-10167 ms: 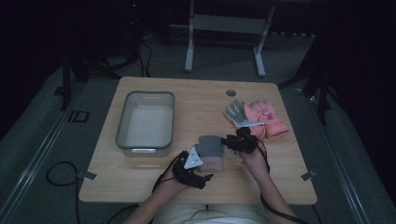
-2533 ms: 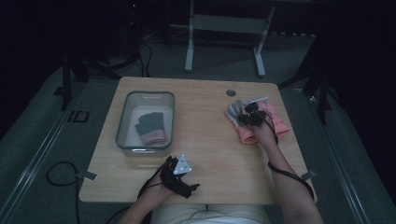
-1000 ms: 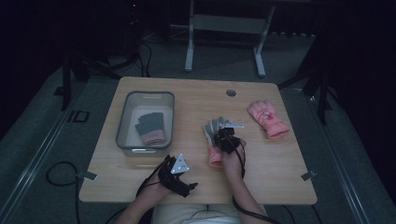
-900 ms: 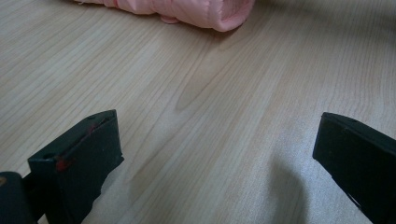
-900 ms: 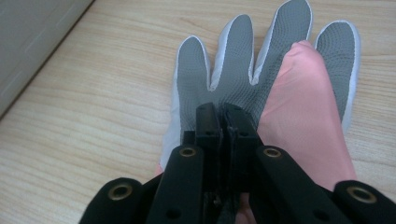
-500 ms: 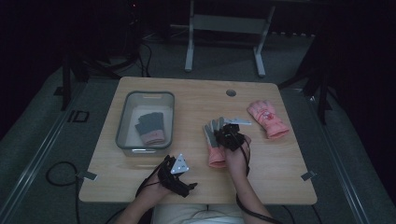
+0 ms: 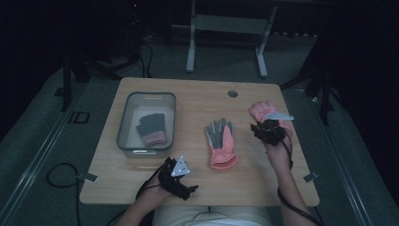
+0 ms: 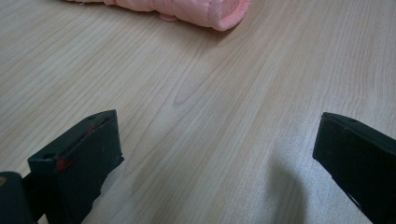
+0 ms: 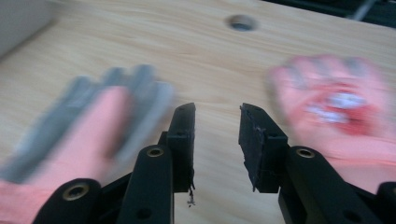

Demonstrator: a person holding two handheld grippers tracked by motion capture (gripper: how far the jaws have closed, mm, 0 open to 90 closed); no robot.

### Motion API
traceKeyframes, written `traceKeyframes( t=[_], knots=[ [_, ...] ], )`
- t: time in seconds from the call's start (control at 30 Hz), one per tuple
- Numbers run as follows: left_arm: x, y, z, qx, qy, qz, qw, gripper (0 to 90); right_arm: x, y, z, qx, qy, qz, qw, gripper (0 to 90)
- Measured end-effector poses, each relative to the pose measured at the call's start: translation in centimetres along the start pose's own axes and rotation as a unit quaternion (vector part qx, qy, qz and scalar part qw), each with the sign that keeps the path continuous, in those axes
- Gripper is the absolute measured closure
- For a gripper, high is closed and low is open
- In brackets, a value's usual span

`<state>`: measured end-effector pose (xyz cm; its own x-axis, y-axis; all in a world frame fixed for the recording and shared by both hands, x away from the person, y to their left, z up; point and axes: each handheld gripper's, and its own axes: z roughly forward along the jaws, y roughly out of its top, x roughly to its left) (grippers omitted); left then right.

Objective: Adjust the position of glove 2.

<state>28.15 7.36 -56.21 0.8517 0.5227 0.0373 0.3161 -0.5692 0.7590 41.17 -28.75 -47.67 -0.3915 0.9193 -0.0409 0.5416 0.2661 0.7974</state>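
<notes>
Over the table's far right I am carrying my right gripper (image 7: 263,126), jaws just opening and empty, toward the pink glove (image 7: 260,110) lying flat there, soft and limp, probably best pinched at its thick cuff.

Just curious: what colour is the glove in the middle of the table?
Pink with grey fingers and palm: glove, clearest in the high view.

Pink/grey glove (image 7: 221,142) flat mid-table, 2nd pink glove (image 7: 261,111) right.

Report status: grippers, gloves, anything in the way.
Right gripper jaws just opening, empty, near pink glove. Left gripper open, idle. Grey-palmed glove lies mid-table. Nothing blocking.
</notes>
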Motion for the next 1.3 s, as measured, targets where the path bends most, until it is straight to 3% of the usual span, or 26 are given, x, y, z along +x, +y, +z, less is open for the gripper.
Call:
traceKeyframes(
  t=[0.2, 0.4, 0.77, 0.9, 1.0, 1.13, 1.17, 1.23, 1.3],
  knots=[
    [0.2, 0.0, -0.1, -0.004, 0.007, -0.002, 1.0000, 0.8, -6.1, 0.5, -1.0, -0.007, -0.032, 0.015, 0.9994, 64.0],
    [0.1, -0.1, -0.1, -0.007, 0.011, -0.002, 0.9999, 0.8, -9.5, 1.3, -0.2, 0.003, -0.031, 0.023, 0.9993, 59.5],
    [0.1, -0.2, -0.2, -0.012, 0.014, -0.006, 0.9998, 0.8, -10.0, 2.0, 4.7, 0.051, -0.013, -0.010, 0.9986, 52.8],
    [0.2, -0.3, -0.2, -0.016, 0.012, -0.007, 0.9998, 0.8, -10.0, 2.1, 7.0, 0.084, -0.013, -0.041, 0.9956, 51.5],
    [0.2, -0.3, -0.1, -0.014, 0.011, -0.004, 0.9998, 0.8, -9.9, 1.4, 8.7, 0.135, -0.028, -0.065, 0.9883, 55.0],
    [0.3, -0.3, 0.0, -0.014, 0.010, -0.002, 0.9999, 0.8, -10.0, 0.9, 9.1, 0.130, -0.025, -0.045, 0.9902, 61.1],
    [0.4, -0.3, 0.0, -0.015, 0.010, -0.005, 0.9998, 0.8, -10.2, 0.8, 9.0, 0.126, -0.019, -0.029, 0.9914, 70.6],
    [0.4, -0.3, 0.0, -0.016, 0.009, -0.005, 0.9998, 0.8, -10.3, 0.9, 8.9, 0.137, -0.021, 0.001, 0.9903, 77.9],
    [0.5, -0.3, 0.0, -0.016, 0.009, -0.005, 0.9998, 0.8, -9.9, 1.1, 8.9, 0.146, -0.033, -0.006, 0.9887, 81.0]
  ],
)
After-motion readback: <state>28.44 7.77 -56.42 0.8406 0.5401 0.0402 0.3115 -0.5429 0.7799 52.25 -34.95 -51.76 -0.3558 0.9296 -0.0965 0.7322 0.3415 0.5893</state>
